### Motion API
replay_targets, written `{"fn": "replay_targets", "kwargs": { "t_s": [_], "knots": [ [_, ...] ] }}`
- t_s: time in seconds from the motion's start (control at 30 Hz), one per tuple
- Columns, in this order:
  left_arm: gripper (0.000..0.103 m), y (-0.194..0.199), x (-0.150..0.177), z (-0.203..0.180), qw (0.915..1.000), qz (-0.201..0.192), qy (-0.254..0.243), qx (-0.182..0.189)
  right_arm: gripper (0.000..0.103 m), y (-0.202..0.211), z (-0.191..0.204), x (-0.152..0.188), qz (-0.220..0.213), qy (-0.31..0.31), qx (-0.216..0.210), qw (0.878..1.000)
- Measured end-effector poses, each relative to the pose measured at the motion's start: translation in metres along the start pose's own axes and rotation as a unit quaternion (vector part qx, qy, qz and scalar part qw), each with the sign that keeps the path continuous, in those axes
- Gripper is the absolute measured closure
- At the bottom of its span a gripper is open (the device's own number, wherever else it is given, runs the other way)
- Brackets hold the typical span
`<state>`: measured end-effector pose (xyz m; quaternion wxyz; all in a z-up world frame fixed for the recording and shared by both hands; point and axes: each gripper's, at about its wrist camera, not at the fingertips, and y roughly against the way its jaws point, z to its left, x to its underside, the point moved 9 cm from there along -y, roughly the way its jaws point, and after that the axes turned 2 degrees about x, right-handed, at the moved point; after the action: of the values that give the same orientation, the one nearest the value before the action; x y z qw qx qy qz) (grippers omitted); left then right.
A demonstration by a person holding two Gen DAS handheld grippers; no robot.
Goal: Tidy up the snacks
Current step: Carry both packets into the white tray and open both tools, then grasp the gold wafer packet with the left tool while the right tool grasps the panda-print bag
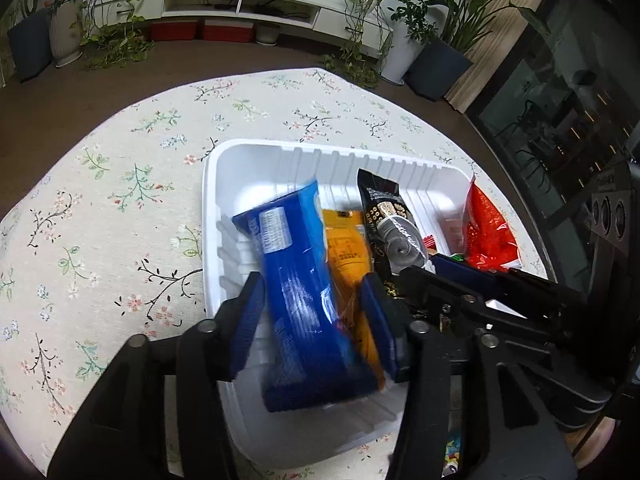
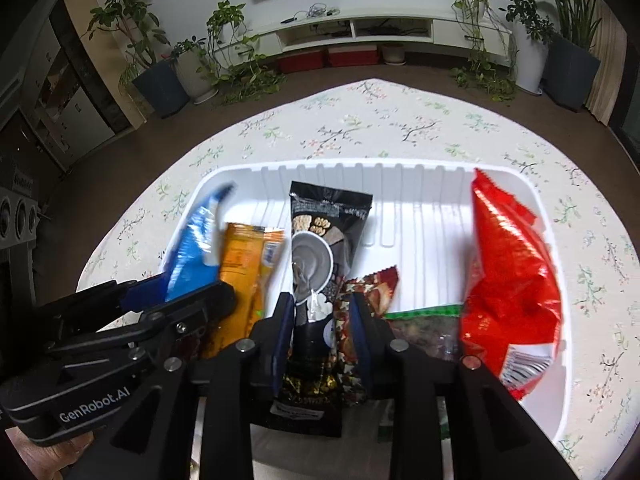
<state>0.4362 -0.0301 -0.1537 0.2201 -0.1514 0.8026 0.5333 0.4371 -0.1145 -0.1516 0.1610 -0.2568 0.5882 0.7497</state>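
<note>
A white ribbed tray (image 1: 240,152) (image 2: 540,208) on the floral tablecloth holds several snack packets. My left gripper (image 1: 312,284) stands open around a blurred blue packet (image 1: 296,264) and an orange packet (image 1: 346,244) at the tray's left end. A slim gap shows beside its left pad. My right gripper (image 2: 320,300) is open astride a black cereal packet (image 2: 324,216) and a brown starred packet (image 2: 372,288) in the tray's middle. A red bag (image 2: 508,272) leans at the right end. A green-edged packet (image 2: 424,320) lies flat beside it.
The round table's cloth (image 1: 120,200) runs bare to the left and far side of the tray. Beyond the table edge are potted plants (image 2: 160,76), a low white TV unit (image 2: 360,28) and a dark glass cabinet (image 1: 560,100). A hand (image 2: 32,460) holds the left gripper.
</note>
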Motion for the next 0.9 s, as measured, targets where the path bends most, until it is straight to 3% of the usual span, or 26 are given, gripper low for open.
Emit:
{"fn": "replay_targets", "kwargs": {
  "t_s": [0.1,0.33,0.4,0.43,0.5,0.53,0.63,0.73,0.9],
  "knots": [
    [0.039,0.008,0.001,0.001,1.0,-0.007,0.004,0.0,0.064,0.012,-0.002,-0.001,-0.012,0.001,0.003,1.0],
    [0.032,0.042,0.006,-0.002,0.9995,-0.03,0.01,0.005,0.048,0.045,0.004,-0.004,-0.041,0.011,-0.002,0.999],
    [0.023,0.058,0.009,-0.003,0.9988,-0.045,0.013,0.01,0.041,0.061,0.005,-0.006,-0.061,0.004,-0.009,0.998],
    [0.02,0.067,0.01,-0.004,0.9983,-0.055,0.016,0.01,0.034,0.067,0.005,-0.007,-0.069,0.0,-0.011,0.998],
    [0.0,0.085,0.017,-0.002,0.997,-0.073,0.024,0.009,0.017,0.075,0.002,-0.002,-0.064,-0.004,-0.014,0.998],
    [0.0,0.092,0.02,-0.001,0.9965,-0.079,0.028,0.009,0.011,0.077,0.001,0.001,-0.054,-0.008,-0.02,0.998],
    [0.0,0.112,0.038,0.002,0.9955,-0.087,0.036,0.007,0.011,0.102,-0.002,0.01,-0.067,-0.039,-0.054,0.995],
    [0.0,0.131,0.061,0.007,0.9944,-0.098,0.031,-0.023,0.01,0.134,-0.008,0.025,-0.1,-0.06,-0.07,0.991],
    [0.0,0.149,0.102,0.018,0.989,-0.121,0.07,-0.049,0.009,0.179,-0.02,0.077,-0.139,-0.074,-0.063,0.986]
  ]
}}
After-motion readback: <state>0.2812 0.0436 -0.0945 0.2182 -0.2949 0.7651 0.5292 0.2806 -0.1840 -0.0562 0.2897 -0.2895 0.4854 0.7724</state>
